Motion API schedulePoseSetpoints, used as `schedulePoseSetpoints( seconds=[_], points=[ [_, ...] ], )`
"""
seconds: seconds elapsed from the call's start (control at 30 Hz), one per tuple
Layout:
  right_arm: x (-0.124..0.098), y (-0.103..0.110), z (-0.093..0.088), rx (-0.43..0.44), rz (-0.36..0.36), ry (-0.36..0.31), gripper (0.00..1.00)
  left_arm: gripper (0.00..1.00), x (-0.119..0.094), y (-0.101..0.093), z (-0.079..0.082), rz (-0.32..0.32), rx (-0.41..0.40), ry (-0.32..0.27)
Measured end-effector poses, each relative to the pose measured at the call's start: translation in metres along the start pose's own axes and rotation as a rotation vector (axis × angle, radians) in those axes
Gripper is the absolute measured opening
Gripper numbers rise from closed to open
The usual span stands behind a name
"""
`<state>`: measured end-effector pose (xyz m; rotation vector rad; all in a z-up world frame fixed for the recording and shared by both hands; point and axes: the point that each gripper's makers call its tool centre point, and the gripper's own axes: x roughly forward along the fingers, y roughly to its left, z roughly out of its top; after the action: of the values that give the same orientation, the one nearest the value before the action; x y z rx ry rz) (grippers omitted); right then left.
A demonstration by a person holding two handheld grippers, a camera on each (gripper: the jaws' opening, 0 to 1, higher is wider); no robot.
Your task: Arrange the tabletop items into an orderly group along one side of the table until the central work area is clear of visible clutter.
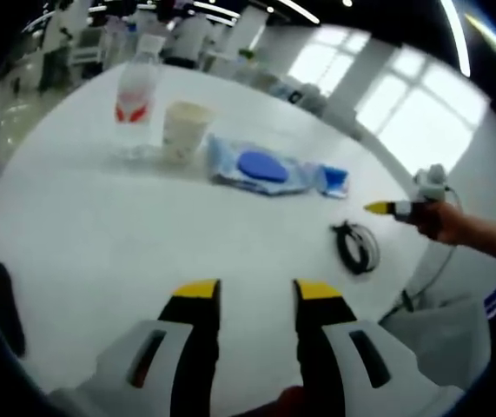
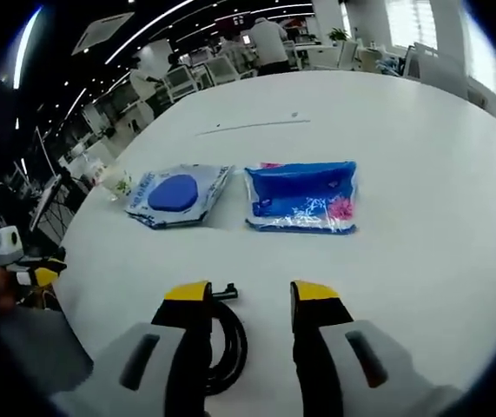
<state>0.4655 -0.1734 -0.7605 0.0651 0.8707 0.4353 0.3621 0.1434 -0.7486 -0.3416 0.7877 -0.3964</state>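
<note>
The big white table (image 2: 421,174) holds everything, and most of it sits toward one side. The biggest things are two flat packs: a wipes pack with a blue lid (image 2: 175,195) and, just beside it, a blue bag (image 2: 303,196). The wipes pack could slide away if a jaw pushes it flat across the smooth top instead of pinching it.

Next is the clear bottle (image 1: 136,87), standing up with a red label. Near it stands a paper cup (image 1: 184,129). Both are tall and light, so a bump from a jaw could knock them over, and the cup could roll off.

Smaller is the black cable (image 2: 227,343), coiled up. It lies right under the right gripper (image 2: 252,294), close to its left jaw. The jaws stand apart and hold nothing. A loose coil can fall open when lifted by one loop, and that makes more mess.

The left gripper (image 1: 256,288) is also spread wide and empty, over bare table. I think the cable has a small plug end, but it is too blurry to be sure.
</note>
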Motion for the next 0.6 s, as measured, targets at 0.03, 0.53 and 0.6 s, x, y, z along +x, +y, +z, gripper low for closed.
schedulePoseSetpoints(
  seconds=[0.03, 0.53, 0.6],
  points=[
    [0.000, 0.000, -0.001, -0.004, 0.005, 0.001, 0.36, 0.31, 0.000, -0.001, 0.000, 0.000, 0.002, 0.001],
    [-0.011, 0.032, -0.039, -0.101, 0.052, 0.026, 0.38, 0.40, 0.005, -0.003, -0.007, 0.018, 0.073, 0.039],
    [-0.014, 0.032, -0.040, -0.124, 0.032, 0.006, 0.41, 0.42, 0.006, -0.002, -0.008, 0.023, 0.080, 0.045]
  ],
)
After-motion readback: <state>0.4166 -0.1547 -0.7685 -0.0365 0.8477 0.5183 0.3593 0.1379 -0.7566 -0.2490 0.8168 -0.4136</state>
